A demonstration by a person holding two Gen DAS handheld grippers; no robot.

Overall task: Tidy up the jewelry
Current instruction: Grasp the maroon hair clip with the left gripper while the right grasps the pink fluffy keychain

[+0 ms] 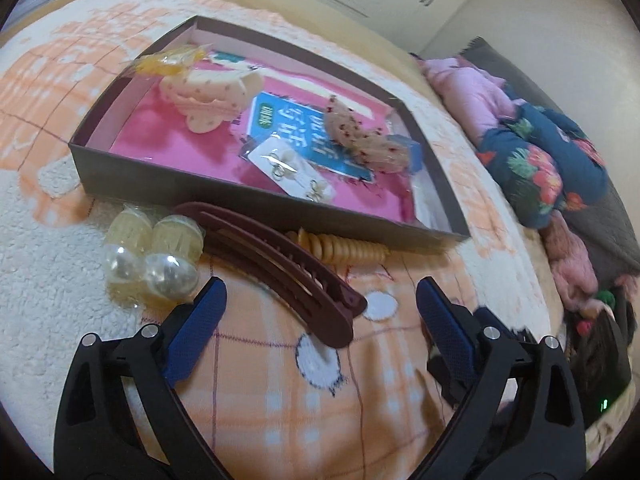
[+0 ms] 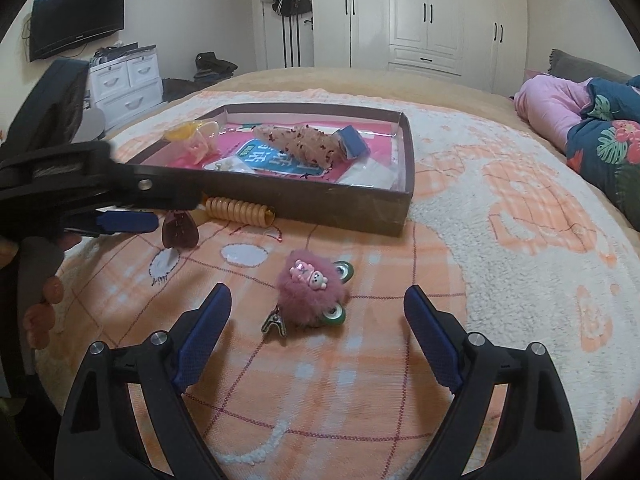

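While on fleecy blanket point(image 2: 500, 200) | fuzzy pink clip point(image 2: 314, 294) | both hand-held grippers point(image 2: 318, 316) wide apart w/ nothing held

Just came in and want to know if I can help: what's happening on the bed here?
A person is sorting hair accessories into a shallow brown box on the blanket, a two-finger gripper in each hand. The left gripper is open over a long maroon hair clip, not gripping it. The right gripper is open around a fluffy pink clip, not touching it. A cream claw clip and an earring card are already inside.
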